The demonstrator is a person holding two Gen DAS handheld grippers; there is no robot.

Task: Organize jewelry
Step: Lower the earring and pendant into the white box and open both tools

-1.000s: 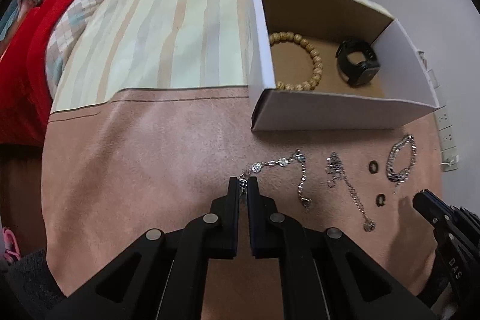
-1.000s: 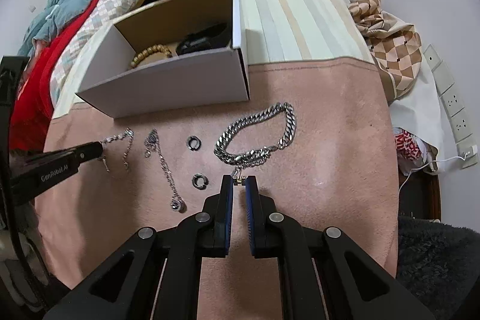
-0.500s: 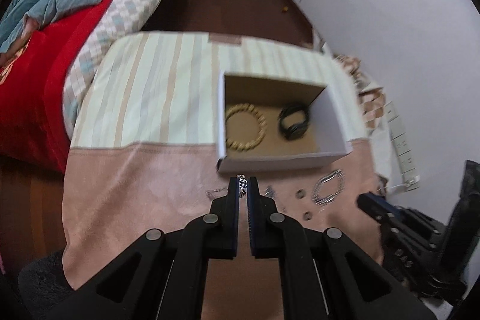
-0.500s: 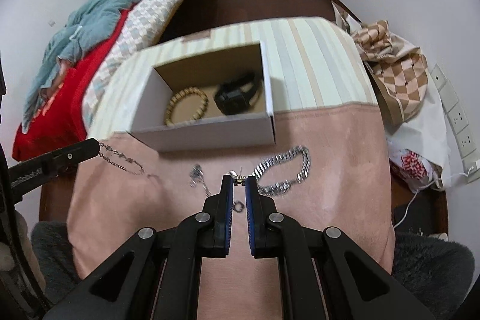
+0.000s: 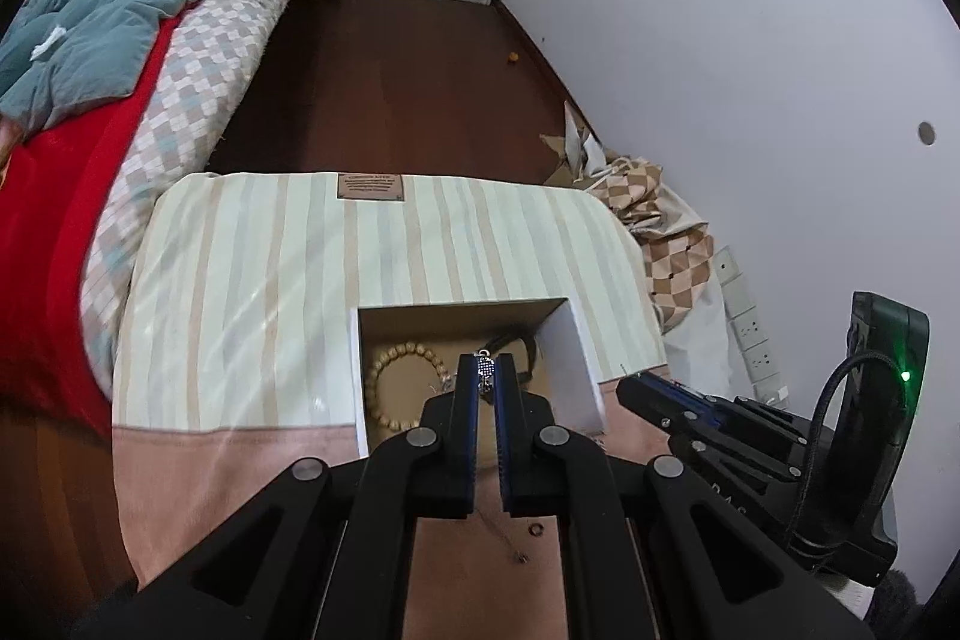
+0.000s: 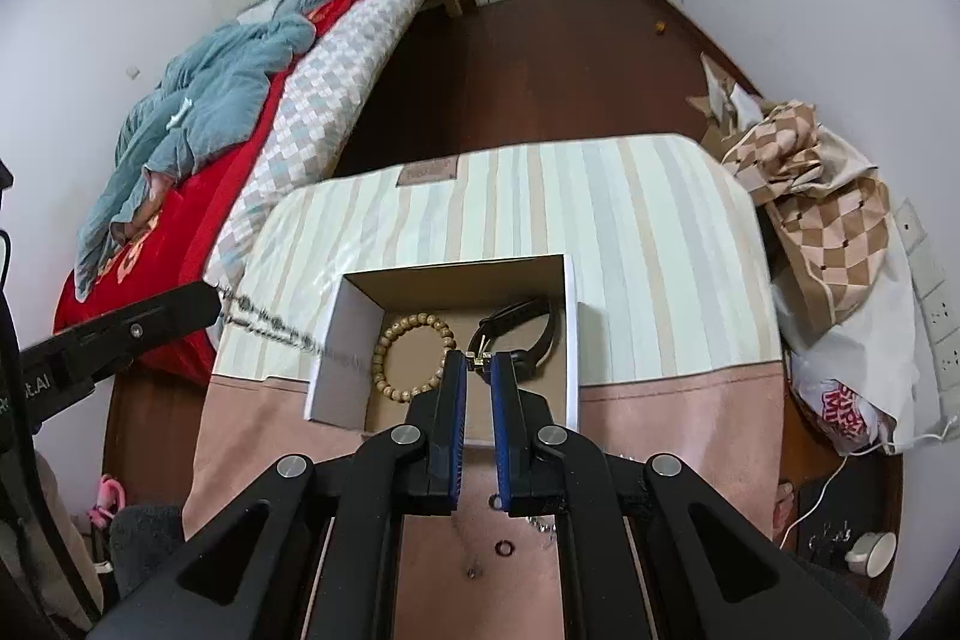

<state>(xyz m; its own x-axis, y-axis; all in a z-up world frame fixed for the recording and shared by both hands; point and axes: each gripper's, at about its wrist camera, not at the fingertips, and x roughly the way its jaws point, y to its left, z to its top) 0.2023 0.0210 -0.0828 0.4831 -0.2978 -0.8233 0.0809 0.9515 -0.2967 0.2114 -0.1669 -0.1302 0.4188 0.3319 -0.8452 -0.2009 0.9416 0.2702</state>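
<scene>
Silver links hung from the left gripper [image 5: 486, 370], whose jaws were pinched together on the end of a thin chain [image 6: 270, 325]. In the right wrist view that chain trailed from the gripper tip across to the near left corner of the box [image 6: 342, 340], off the desk [image 6: 660, 418]. In the left wrist view only its beaded end [image 5: 485, 369] showed between the tips, above the open box [image 5: 561, 358].

The right gripper [image 6: 478, 358] was clamped on a small clasp [image 6: 478, 355], held over the inside of the box; what hung below it was hidden behind the fingers, though a few silver links [image 6: 540, 523] showed on the pink cloth just below the right finger.

Inside the box lay a wooden bead bracelet [image 6: 411, 355] on the left and a black watch [image 6: 528, 334] on the right, near each other but apart. On the pink cloth in front of the box sat a small dark ring [image 6: 503, 547] and a tiny stud [image 6: 474, 573], close together.

A bed [image 6: 336, 58] with a red cover stood off to the left.
</scene>
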